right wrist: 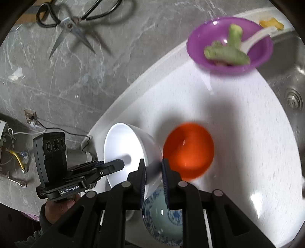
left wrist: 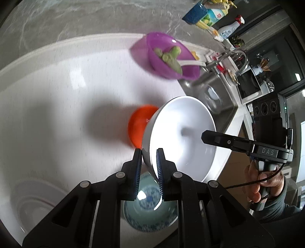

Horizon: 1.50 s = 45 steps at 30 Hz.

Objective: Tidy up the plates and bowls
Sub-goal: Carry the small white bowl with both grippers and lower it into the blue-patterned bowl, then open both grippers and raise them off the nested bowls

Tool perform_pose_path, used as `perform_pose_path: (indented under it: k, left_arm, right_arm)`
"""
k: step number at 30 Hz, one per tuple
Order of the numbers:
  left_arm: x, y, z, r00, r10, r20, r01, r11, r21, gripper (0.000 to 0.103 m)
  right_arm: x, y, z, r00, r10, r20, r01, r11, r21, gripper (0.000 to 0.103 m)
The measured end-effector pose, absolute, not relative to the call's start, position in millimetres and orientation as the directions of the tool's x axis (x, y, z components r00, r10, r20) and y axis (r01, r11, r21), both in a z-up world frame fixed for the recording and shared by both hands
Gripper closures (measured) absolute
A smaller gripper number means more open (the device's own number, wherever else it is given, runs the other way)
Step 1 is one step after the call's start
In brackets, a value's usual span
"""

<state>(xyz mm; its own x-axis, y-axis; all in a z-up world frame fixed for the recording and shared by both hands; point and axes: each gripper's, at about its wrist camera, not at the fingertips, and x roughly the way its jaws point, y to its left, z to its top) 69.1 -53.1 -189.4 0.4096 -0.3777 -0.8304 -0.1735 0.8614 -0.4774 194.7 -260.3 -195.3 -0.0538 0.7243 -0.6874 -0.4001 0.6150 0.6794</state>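
A white bowl (left wrist: 181,137) is held tilted above a large white tray (left wrist: 66,91). My left gripper (left wrist: 149,152) is shut on its rim, and my right gripper (right wrist: 153,164) is shut on the opposite rim (right wrist: 148,152). The right gripper also shows in the left wrist view (left wrist: 207,136), and the left gripper shows in the right wrist view (right wrist: 122,164). An orange bowl (right wrist: 187,150) sits on the tray behind the white bowl. A blue-patterned bowl (right wrist: 164,215) lies below it. A purple bowl (right wrist: 229,44) holds green food and a white spoon at the tray's far edge.
A steel sink (right wrist: 287,84) with a faucet (left wrist: 238,59) lies beside the tray. Scissors (right wrist: 76,22) lie on the grey marble counter. Bottles and packets (left wrist: 209,15) stand at the back. A white plate (left wrist: 34,202) sits at the tray's near left.
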Motion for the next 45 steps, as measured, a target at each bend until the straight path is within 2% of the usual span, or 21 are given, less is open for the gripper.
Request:
perform_pose_path:
  k: [8, 18, 36, 45]
  left_arm:
    - [-0.3, -75.1, -223.5, 0.361, -0.422, -0.832, -0.199, 0.836, -0.511, 0.089]
    - [-32.9, -94.8, -270.0, 0.306, -0.438, -0.845, -0.232, 0.827, -0.513, 0.089]
    - [-14.2, -112.3, -299.0, 0.258, -0.384, -0.887, -0.251, 0.86, -0.445, 0.089]
    - [-8.0, -121.0, -302.3, 0.272, -0.347, -0.897, -0.229, 0.883, -0.411, 0.085]
  right_arm:
    - [137.8, -276.8, -209.4, -0.104, 0.683, -0.723, -0.369, 0.649, 0.665, 0.085]
    - [109.3, -292.7, -246.5, -0.152, 0.646, -0.748, -0.295, 0.693, 0.658, 0.085]
    - [104.0, -282.1, -267.1, -0.158, 0.583, -0.797, -0.323, 0.732, 0.6, 0.085]
    - [101.8, -273.4, -270.6, -0.132, 0.54, -0.832, -0.378, 0.748, 0.545, 0.088]
